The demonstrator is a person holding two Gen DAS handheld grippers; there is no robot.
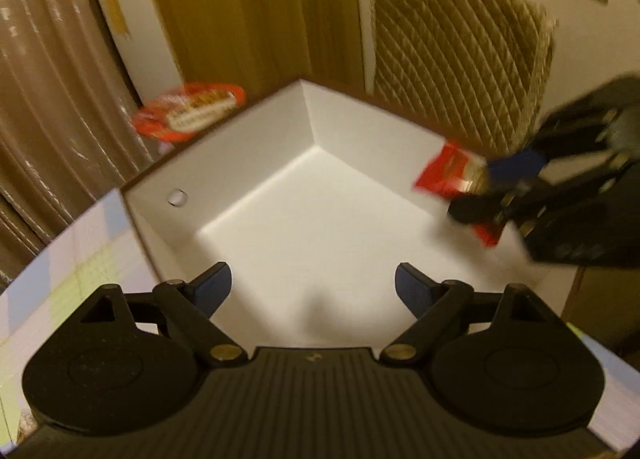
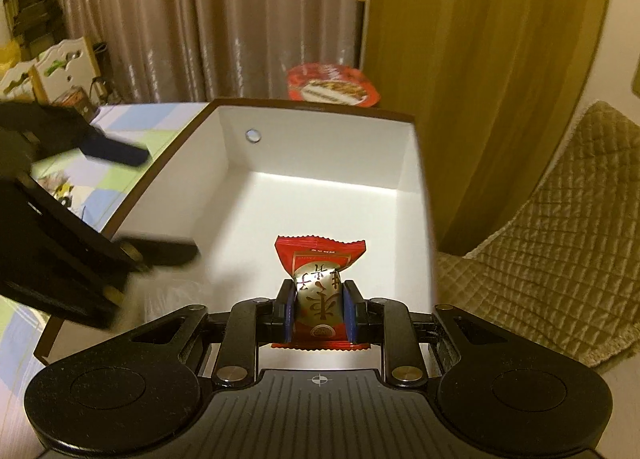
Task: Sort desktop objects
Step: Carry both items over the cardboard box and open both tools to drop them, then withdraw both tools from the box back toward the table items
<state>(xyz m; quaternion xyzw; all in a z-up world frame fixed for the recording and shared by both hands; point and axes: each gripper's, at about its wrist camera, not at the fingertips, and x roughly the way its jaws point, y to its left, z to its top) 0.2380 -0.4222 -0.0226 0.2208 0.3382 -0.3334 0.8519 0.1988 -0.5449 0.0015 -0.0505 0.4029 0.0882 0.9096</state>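
Red-and-gold wrapped candy (image 2: 320, 299) is pinched between your right gripper (image 2: 319, 313) fingers, at bottom centre of the right wrist view. Its long axis runs along the fingers, pointing away from the camera. The crimped red tail sticks out past the fingertips, and the other crimped end shows behind them. The pads press on the gold middle from both sides.

It hangs over the open white box (image 2: 320, 151), low in the frame and toward the box's right wall. I can't tell how far it is above the floor of the box. The floor under and ahead of it looks bare. In the left wrist view the same candy (image 1: 448, 175) shows at right centre, just over the box's (image 1: 360, 131) right-hand wall.

Your left gripper (image 1: 312, 287) has its fingers spread wide with nothing between them. It is aimed down into the near part of the box. In the right wrist view it sits at the left edge (image 2: 136, 203), blurred, and apart from the candy.

My read: the right hand is the one that matters and the drop is straight below the fingers. Letting go should land the candy inside. Watch that right wall, as the tail is close to it.

Outside the box: a red instant-noodle bowl (image 2: 333, 85) sits beyond the far rim, and a checked cloth covers the tabletop (image 2: 132, 127) to the left.
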